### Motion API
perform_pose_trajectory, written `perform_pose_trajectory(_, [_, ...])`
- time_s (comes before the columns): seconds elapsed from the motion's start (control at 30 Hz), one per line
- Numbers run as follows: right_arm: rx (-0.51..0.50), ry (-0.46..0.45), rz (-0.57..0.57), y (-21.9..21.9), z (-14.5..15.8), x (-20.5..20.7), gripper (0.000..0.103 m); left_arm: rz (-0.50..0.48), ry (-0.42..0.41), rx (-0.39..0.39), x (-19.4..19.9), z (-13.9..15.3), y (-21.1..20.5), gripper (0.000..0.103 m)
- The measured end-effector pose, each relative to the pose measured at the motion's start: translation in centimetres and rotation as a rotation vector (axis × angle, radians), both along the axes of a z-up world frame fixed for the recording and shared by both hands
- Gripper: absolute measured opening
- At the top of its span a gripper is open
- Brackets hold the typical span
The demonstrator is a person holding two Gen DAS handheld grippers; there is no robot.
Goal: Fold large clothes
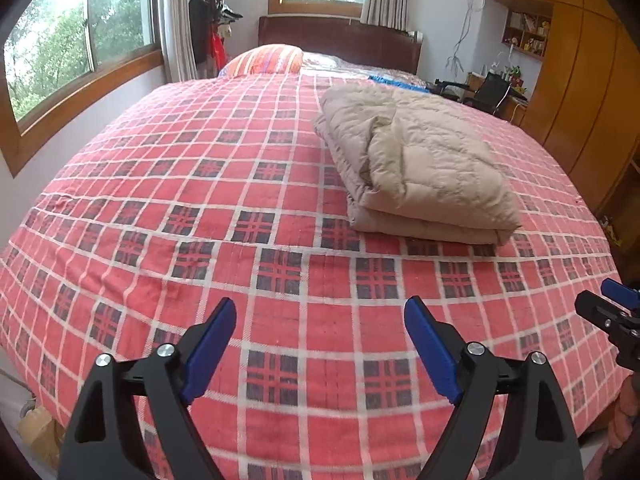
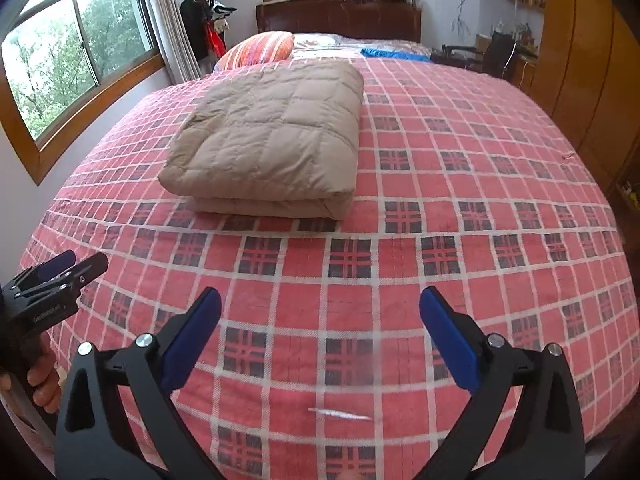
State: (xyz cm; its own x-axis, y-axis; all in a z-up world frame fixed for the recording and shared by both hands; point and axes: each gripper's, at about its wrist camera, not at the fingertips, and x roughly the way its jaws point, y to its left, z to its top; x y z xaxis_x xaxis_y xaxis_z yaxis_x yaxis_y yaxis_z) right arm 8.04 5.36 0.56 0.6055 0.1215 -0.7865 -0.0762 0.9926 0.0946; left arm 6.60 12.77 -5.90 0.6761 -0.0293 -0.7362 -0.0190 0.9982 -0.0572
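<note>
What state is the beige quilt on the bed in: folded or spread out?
Folded. The quilt lies as a compact rectangular bundle, with stacked layers showing along its near edge, on the red checked bedspread.

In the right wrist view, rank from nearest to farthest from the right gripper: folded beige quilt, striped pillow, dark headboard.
From the right gripper:
1. Folded beige quilt, mid-bed, ahead-left.
2. Striped pillow, behind the quilt.
3. Dark headboard, at the far wall.

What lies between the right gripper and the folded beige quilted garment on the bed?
Only bare red plaid bedspread. In the right wrist view, nothing sits between the open right gripper and the folded beige garment; a small white scrap lies nearer, under the gripper.
</note>
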Motion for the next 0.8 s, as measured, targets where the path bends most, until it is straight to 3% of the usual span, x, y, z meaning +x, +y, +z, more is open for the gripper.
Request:
perform_pose_trajectory(0.4, [-0.062,-0.063,-0.014,1.0,2.1,-3.1,0.099,-0.025,-0.078,0.022,-3.6,2.9,-0.5,0.089])
perform_pose_trajectory(0.8, [-0.035,-0.087,-0.015,0.9,3.1,-4.7,0.099,-0.009,-0.114,0.046,-5.1,3.4,-0.8,0.09])
